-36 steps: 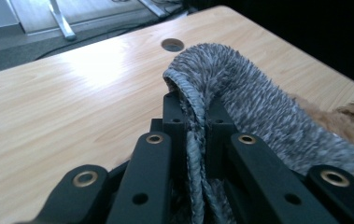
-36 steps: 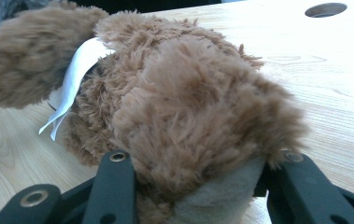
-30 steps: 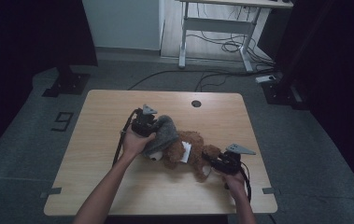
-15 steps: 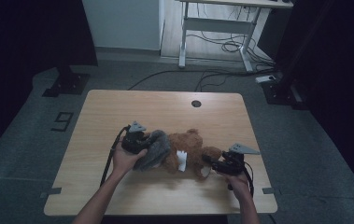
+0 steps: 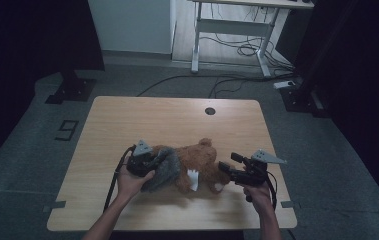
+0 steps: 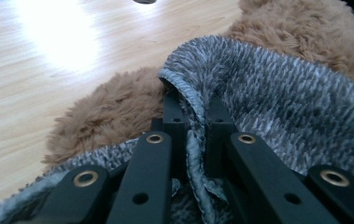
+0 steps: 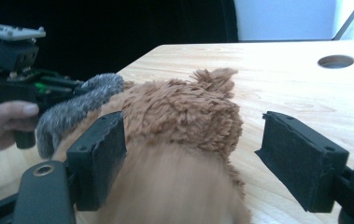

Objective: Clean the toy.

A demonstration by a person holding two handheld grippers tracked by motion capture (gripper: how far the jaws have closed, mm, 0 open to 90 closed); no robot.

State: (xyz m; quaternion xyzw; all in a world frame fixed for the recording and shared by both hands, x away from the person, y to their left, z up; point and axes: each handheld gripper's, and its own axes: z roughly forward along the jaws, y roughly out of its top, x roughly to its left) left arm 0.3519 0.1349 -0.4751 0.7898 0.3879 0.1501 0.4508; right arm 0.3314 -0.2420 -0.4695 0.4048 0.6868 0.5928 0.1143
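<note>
Grey knit garment (image 6: 277, 93) pinched in left gripper (image 6: 194, 121); right gripper (image 7: 191, 140) just opened wide around plush bear (image 7: 184, 112).

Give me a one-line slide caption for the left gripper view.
Left gripper clamped on the grey knit garment's hem, brown plush toy underneath.

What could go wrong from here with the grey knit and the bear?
1. The left gripper pinches only the hem of the grey knit garment; a hard pull may slip it free.
2. The right gripper has just been opening, pads off the brown plush bear; unheld, the bear may drag across the table with the garment.
</note>
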